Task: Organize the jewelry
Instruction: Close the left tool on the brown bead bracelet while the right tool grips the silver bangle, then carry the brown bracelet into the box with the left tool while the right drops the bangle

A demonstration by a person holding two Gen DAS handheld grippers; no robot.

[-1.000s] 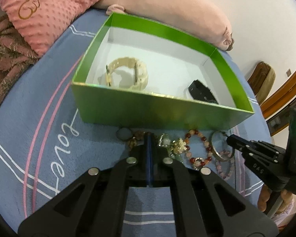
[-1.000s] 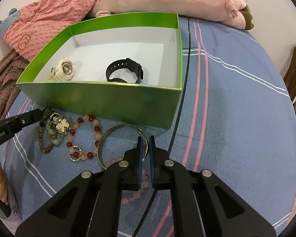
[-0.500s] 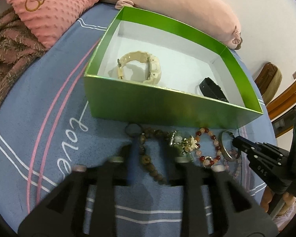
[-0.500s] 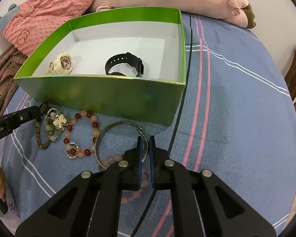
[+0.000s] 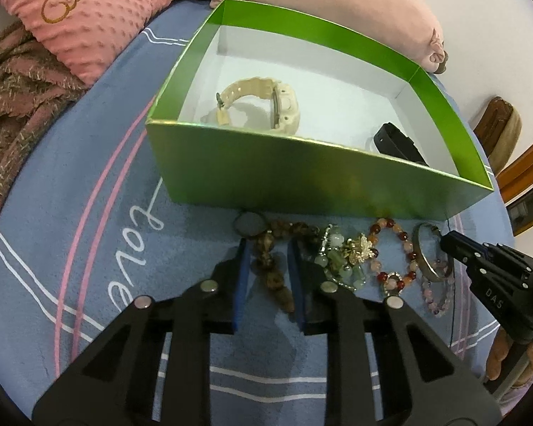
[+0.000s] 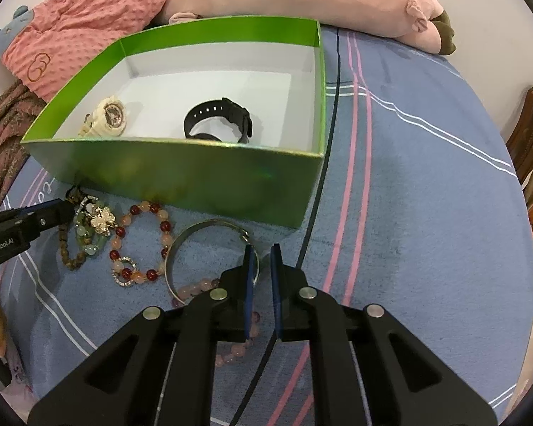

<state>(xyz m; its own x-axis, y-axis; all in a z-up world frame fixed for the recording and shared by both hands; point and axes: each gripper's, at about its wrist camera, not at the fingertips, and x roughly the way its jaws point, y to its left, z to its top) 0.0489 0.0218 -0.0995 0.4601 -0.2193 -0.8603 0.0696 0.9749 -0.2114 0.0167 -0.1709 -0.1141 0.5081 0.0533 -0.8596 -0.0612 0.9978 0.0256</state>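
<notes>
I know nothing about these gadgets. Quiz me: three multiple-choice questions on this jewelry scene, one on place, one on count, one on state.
1. Where does the black watch lie?
A. on the blanket
B. inside the green box
C. on the pink pillow

2. How many watches are in the box?
A. one
B. two
C. four

3. How does the left gripper stand?
A. open, straddling the brown bead bracelet
B. shut on the silver bangle
C. lifted above the box

Answers:
1 B, it rests on the white floor.
2 B, the cream watch sits beside the black one.
3 A, blue pads flank the beads with gaps.
</notes>
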